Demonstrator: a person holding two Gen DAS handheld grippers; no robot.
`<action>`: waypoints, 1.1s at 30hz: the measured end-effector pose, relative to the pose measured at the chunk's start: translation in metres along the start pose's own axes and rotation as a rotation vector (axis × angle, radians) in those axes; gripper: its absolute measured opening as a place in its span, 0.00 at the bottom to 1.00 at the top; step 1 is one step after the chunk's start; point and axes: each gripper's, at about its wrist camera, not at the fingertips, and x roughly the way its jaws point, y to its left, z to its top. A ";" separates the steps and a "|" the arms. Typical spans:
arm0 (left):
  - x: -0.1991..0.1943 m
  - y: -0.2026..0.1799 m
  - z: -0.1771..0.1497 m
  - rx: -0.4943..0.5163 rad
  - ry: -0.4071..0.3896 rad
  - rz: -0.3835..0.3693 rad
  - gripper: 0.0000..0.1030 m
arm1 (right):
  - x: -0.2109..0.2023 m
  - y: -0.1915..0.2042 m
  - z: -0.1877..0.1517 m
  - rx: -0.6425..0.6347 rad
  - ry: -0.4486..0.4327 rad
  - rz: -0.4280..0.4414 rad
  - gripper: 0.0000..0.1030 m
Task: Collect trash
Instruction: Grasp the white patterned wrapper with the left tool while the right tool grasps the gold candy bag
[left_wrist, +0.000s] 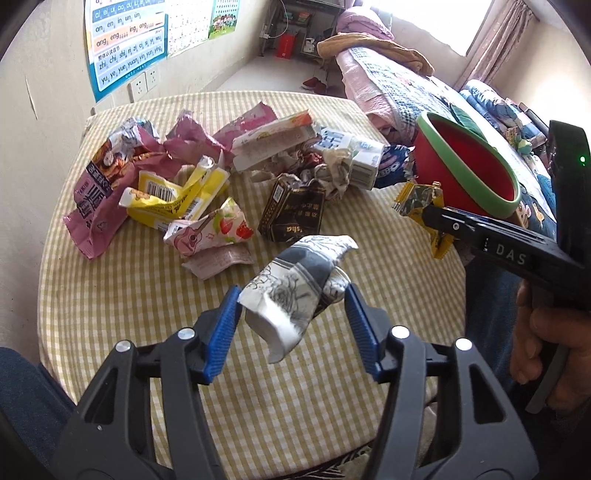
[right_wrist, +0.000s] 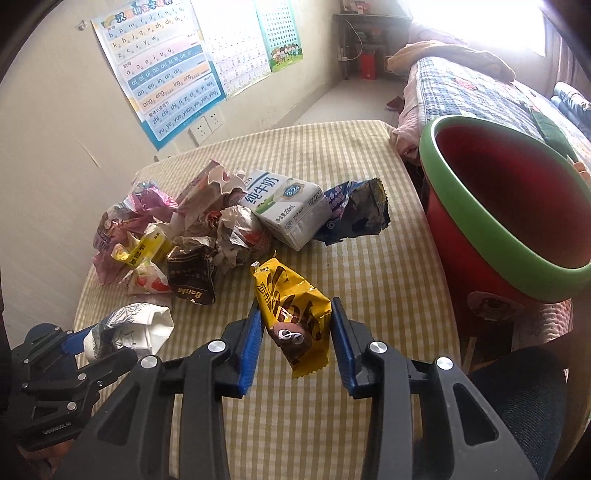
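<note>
My left gripper (left_wrist: 293, 301) is shut on a crumpled white and grey paper cup (left_wrist: 295, 288) and holds it above the checked table (left_wrist: 129, 295). It also shows in the right wrist view (right_wrist: 125, 326). My right gripper (right_wrist: 295, 325) is shut on a yellow chocolate wrapper (right_wrist: 291, 314), lifted above the table; it shows in the left wrist view (left_wrist: 421, 203) next to the bin. A red bin with a green rim (right_wrist: 491, 225) stands at the table's right edge. A pile of wrappers (left_wrist: 166, 177) and a milk carton (right_wrist: 284, 206) lie on the table.
A wall with posters (right_wrist: 166, 74) and sockets runs along the table's left and far side. A bed with quilts (left_wrist: 406, 88) lies behind the bin. The person's legs in jeans (right_wrist: 517, 398) are at the near edge.
</note>
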 end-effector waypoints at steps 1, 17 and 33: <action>-0.002 -0.002 0.002 0.003 -0.002 0.000 0.51 | -0.003 0.000 0.001 -0.001 -0.009 0.000 0.34; 0.018 -0.021 0.006 0.007 0.083 -0.005 0.68 | -0.017 -0.020 0.006 0.060 -0.053 0.014 0.34; 0.079 -0.076 0.005 0.170 0.202 0.007 0.78 | -0.018 -0.036 0.004 0.105 -0.059 0.011 0.34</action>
